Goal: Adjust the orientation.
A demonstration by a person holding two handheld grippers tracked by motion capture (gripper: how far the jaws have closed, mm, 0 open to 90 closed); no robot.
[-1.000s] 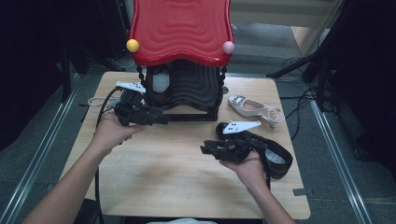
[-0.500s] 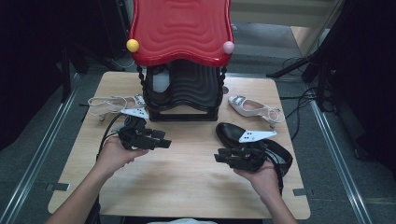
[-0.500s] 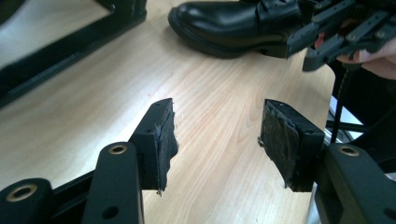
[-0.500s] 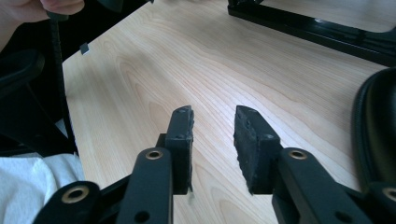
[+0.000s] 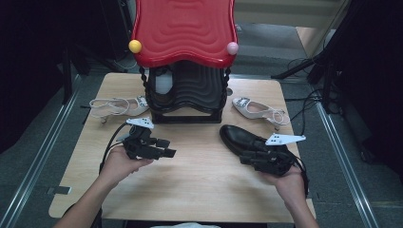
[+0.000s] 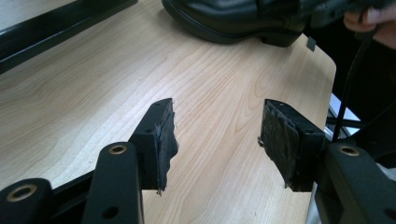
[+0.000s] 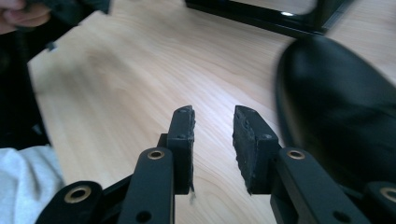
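Shoe (image 5: 240,138) lies just beside my right gripper (image 5: 252,156), toe pointing toward the rack (image 5: 187,95); both grippers gape empty, left gripper (image 5: 164,148) well apart.

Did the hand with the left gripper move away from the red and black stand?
Yes. The left gripper was up against the black base of the stand a second ago. Now it sits nearer the person, over bare table, its jaws open and empty.

Left gripper (image 6: 215,135) agape, black shoe (image 6: 243,21) beyond
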